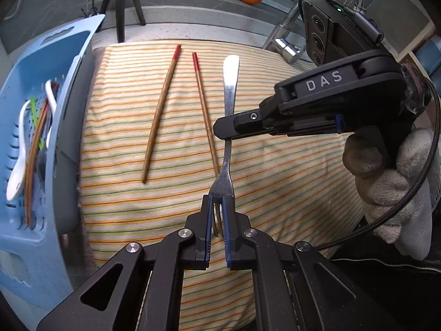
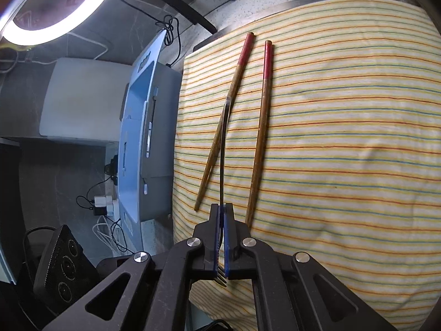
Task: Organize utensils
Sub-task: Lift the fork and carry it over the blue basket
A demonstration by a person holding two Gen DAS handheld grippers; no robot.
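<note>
Left gripper [image 1: 217, 215]: closed on the fork [image 1: 228, 127] at the tine end, blue pads [image 1: 226, 220] pressing its sides; fork's long axis runs straight ahead of these fingers, handle tip farthest away.

Right gripper [image 1: 220, 133]: reaches in from the right side, crosswise to the fork, clamped on its shaft about midway; in its own view [image 2: 222, 220] the jaws are shut on the fork, tines showing behind the pads, handle running ahead.

Fork: held by both grippers at once, apparently lifted just clear of the cloth [image 1: 275, 193]; the left holds the near end, the right the middle.

Chopsticks [image 1: 160, 113]: two, red-tipped, flat on the cloth, left of the fork, roughly parallel to it; the nearer one's thin end lies just beside the fork's neck.

Basket [image 1: 71, 82]: blue, well left of the left fingers, already holding a white spoon [image 1: 16, 176] and other sticks; judged the fork's destination, so the carry goes leftward, across the fork's axis and over the chopsticks.
</note>
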